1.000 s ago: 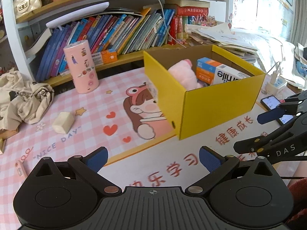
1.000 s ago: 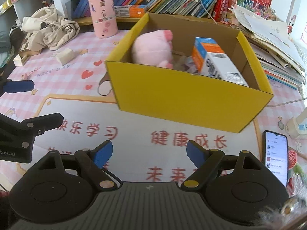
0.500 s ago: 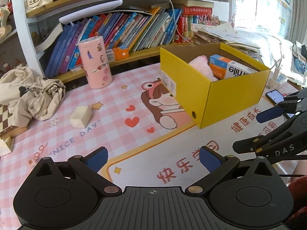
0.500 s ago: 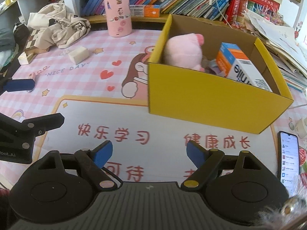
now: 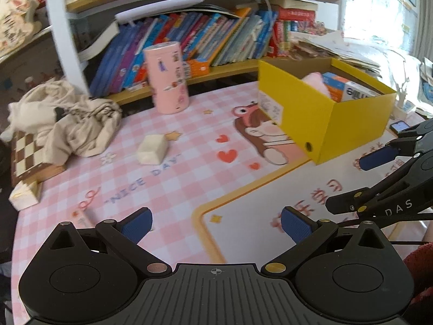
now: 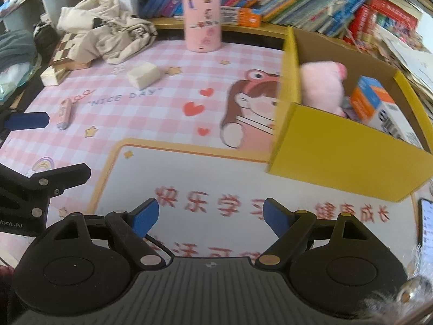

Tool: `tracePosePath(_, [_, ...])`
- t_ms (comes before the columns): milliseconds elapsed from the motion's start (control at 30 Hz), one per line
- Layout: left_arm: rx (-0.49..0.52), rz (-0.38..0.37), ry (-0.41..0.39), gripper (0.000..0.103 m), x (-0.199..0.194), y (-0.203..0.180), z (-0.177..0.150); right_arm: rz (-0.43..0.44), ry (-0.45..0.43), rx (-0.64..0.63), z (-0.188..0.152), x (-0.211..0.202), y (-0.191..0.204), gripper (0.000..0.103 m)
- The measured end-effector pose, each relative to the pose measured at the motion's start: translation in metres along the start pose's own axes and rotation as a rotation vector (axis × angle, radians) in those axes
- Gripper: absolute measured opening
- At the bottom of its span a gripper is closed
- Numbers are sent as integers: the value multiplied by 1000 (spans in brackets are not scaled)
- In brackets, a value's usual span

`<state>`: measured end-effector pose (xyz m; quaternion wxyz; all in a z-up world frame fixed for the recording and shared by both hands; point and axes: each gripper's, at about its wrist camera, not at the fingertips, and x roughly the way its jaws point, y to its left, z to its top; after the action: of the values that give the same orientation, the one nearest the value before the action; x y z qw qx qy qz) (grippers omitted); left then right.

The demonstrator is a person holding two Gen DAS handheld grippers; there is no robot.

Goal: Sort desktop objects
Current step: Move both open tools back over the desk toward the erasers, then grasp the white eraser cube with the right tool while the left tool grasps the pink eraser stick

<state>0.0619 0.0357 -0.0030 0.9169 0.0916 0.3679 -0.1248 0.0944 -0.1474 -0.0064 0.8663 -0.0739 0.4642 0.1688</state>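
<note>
A yellow box (image 5: 341,124) (image 6: 343,157) stands on the right of the pink checked desk mat (image 5: 173,178); a pink plush toy (image 6: 322,86) and a blue-and-orange carton (image 6: 379,108) lie inside. A cream block (image 5: 151,150) (image 6: 143,75) and a small pink eraser-like piece (image 6: 64,111) lie loose on the mat. A pink cylinder (image 5: 167,77) (image 6: 202,17) stands upright near the shelf. My left gripper (image 5: 216,226) is open and empty above the mat's near edge. My right gripper (image 6: 211,216) is open and empty too, to the left's right.
Crumpled beige cloth (image 5: 65,119) covers a chequered board (image 5: 29,154) at the left. Books (image 5: 205,38) fill the low shelf behind. A phone (image 6: 427,227) lies at the right by the box, with stacked papers (image 5: 349,48) beyond.
Both views have swung left and pulled back: the yellow box has slid towards the right edge and the cream block, cloth and pink cylinder have come nearer the centre. Both grippers stayed open.
</note>
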Motion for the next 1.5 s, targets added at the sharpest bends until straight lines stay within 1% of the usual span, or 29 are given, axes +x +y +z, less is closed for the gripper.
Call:
tracePosePath(267, [-75,57,-13,102,-11,41,-13,29,-3,-85,17,13,39,84])
tracePosePath(400, [-113,70,-20,102,-12,55,-17,31,5,-135,24,17,53,84])
tracePosePath(567, [-157,73,-33,102,-8,69,-19,30,10,-174,33,25,61,84])
tracePosePath(800, [-217,97,-52,102,-1,84,-18,38,8,-209,50,38,67,84])
tracePosePath(967, [-233,109,-44,102,9,92,-19,49,3,-245,63,50,74,84])
tracePosePath(1167, [-256,142,-23,102,24,106,-20,53,11,-234,84,74,75,82])
tracePosePath(1300, [-277,150,-1,102,36,117,-21,57,9,-229,101,91,79,82])
tracePosePath(1500, [-309,153,31,102,55,132,-23,71,-2,-257,125,114,88,82])
